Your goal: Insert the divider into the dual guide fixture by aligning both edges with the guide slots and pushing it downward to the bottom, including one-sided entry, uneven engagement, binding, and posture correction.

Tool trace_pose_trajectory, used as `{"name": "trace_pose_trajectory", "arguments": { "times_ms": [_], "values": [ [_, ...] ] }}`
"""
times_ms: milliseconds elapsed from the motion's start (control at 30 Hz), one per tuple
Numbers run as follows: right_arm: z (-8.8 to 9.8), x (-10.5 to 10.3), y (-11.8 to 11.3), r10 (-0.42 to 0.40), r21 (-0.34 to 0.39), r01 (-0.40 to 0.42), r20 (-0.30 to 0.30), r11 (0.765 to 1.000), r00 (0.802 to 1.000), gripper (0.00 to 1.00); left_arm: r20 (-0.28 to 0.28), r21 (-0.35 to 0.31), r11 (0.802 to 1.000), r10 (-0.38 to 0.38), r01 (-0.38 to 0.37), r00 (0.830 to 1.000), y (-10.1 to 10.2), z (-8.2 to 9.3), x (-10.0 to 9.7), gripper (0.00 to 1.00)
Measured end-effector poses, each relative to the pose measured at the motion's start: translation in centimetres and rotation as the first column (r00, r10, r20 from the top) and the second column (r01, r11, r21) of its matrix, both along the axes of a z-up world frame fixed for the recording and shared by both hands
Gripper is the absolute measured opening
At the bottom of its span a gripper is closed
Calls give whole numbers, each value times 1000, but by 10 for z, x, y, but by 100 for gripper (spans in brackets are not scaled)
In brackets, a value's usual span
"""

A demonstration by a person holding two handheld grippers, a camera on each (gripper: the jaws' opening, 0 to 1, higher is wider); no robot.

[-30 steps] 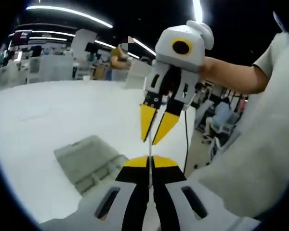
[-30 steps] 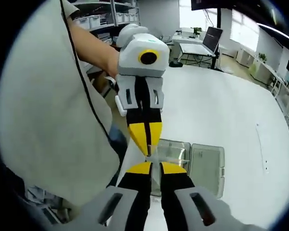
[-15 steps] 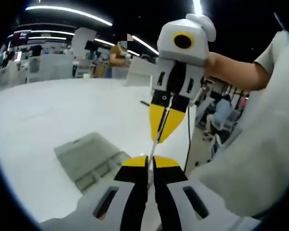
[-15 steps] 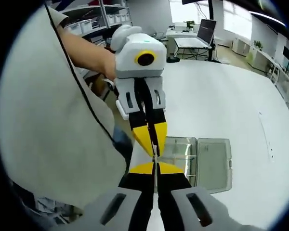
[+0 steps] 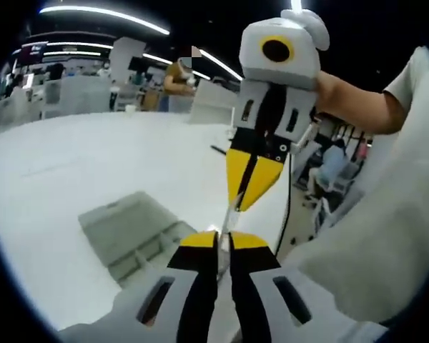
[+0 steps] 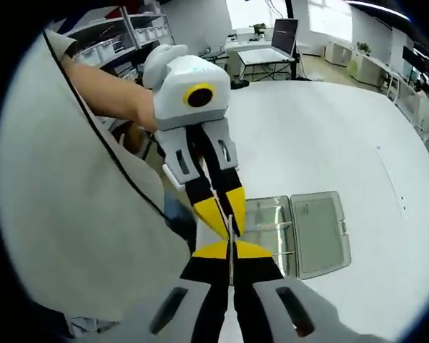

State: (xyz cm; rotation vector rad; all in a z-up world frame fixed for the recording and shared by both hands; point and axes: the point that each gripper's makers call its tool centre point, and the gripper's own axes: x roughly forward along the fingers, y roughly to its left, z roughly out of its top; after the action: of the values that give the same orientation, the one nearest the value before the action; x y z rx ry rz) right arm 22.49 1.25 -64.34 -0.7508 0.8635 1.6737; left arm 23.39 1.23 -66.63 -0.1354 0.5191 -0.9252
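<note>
The divider [image 5: 227, 219] is a thin clear sheet seen edge-on, held in the air between both grippers. My left gripper [image 5: 222, 236] is shut on its near end, and my right gripper [image 5: 239, 206] comes down from above, shut on the other end. In the right gripper view the right gripper [image 6: 231, 247] pinches the divider [image 6: 231, 230] from below, and the left gripper [image 6: 225, 220] meets it tip to tip. The guide fixture [image 5: 132, 232], a clear grey tray with slots and an opened lid, lies on the white table [image 5: 64, 164] below and to the left. This fixture [image 6: 294, 230] sits just right of the tips.
A person's light shirt [image 5: 372, 236] is close on the right, and the same shirt [image 6: 71, 200] takes up the left of the right gripper view. A black cable [image 5: 286, 207] hangs by the table's edge. Desks, shelves and a monitor [image 6: 284, 36] stand far behind.
My right gripper, open around the divider one second ago, has shut on it. Both grippers have drawn closer, tip to tip. The left gripper has stayed shut.
</note>
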Motion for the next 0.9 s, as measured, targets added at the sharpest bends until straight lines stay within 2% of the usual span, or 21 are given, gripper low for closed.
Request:
{"name": "trace_pose_trajectory", "arguments": {
  "times_ms": [167,333,467,667,900],
  "values": [
    [-1,1,0,-27,-1,27,-4,1000,1000,0,-3,6,1000,5,-5,1000,0,-2,1,2],
    [-5,0,-2,-1,-19,1,19,1000,1000,0,-15,3,1000,11,-11,1000,-3,-5,2,3],
    [-10,3,-4,-9,-48,10,28,999,1000,0,-62,-6,998,66,-66,996,2,-9,7,6],
    [-14,10,-10,-12,-63,14,41,998,999,0,-44,-12,994,111,-111,993,14,-6,12,15],
    [-20,19,-16,-15,-82,19,56,996,998,0,-39,0,992,128,-128,991,19,-7,14,25]
  ]
}}
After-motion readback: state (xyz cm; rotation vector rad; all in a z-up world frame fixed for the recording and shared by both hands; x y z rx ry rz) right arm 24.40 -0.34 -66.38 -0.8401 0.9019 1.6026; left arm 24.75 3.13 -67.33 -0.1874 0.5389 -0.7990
